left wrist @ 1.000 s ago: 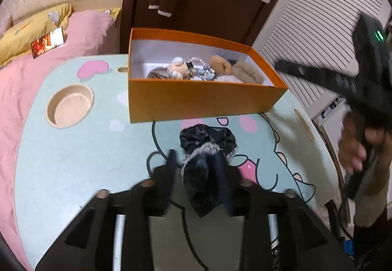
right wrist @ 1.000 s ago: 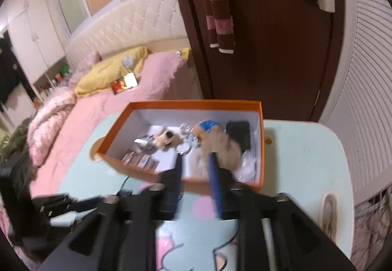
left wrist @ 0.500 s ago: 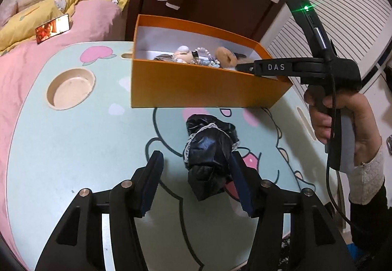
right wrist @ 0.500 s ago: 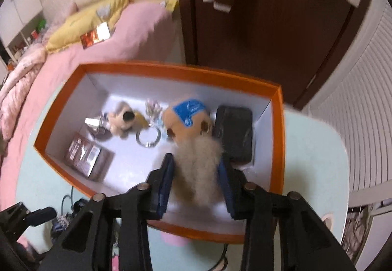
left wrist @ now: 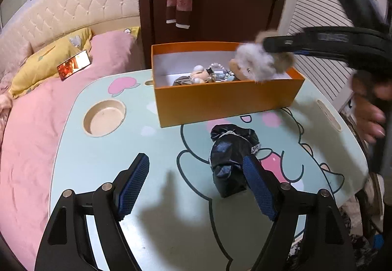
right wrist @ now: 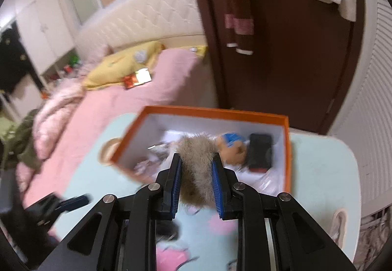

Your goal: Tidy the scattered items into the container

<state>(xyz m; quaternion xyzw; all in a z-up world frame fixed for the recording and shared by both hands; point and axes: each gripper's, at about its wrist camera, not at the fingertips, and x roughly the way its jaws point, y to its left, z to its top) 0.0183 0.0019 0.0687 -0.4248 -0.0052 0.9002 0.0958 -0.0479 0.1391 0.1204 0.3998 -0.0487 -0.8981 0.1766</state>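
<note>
Scattered black scrunchie (left wrist: 230, 160) is lying on the mint table (left wrist: 103, 155) just inside the left gripper (left wrist: 196, 182), whose jaws are opening around it, nothing pressing. Ahead of it is sitting the orange box (left wrist: 225, 99). The right gripper (right wrist: 196, 177) is closing on a fur pompom (right wrist: 196, 168), holding it at the box's near edge.

Left claw (left wrist: 193, 168) opening over tabletop (left wrist: 110, 160), black scrunchie (left wrist: 229, 155) touching its right pad. Right claw (left wrist: 265, 44) (blurred) grips grey fur pompom (left wrist: 254, 63) above orange box (left wrist: 225, 101) holding 1 plush toy.
</note>
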